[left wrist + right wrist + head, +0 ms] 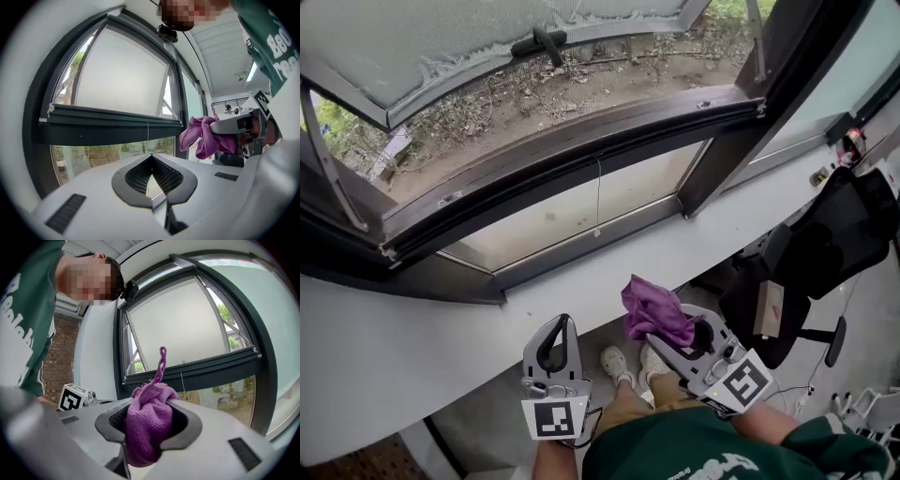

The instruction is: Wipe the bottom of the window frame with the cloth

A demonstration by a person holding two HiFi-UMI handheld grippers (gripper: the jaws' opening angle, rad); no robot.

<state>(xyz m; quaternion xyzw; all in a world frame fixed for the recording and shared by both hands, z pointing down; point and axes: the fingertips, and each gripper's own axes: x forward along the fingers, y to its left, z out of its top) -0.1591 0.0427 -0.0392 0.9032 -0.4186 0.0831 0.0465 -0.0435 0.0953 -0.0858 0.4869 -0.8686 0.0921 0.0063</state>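
Observation:
The dark bottom rail of the window frame (581, 150) runs across the head view above a fixed glass pane; it also shows as the window frame (112, 124) and the window frame (206, 369) in the gripper views. A crumpled purple cloth (652, 309) is pinched in my right gripper (661, 330), which is held low, well short of the frame. The cloth (147, 423) fills the right gripper (150, 404), with a strand sticking up. My left gripper (562, 322) is shut and holds nothing; in its own view the left gripper (151, 157) has its tips touching, and the cloth (204, 136) sits to its right.
A white sill (394, 337) lies below the lower glass pane (581, 211). The opened sash with a black handle (544, 42) swings outward over bare ground. A black office chair (834, 234) stands at the right. The person's shoes (614, 361) show beneath the sill.

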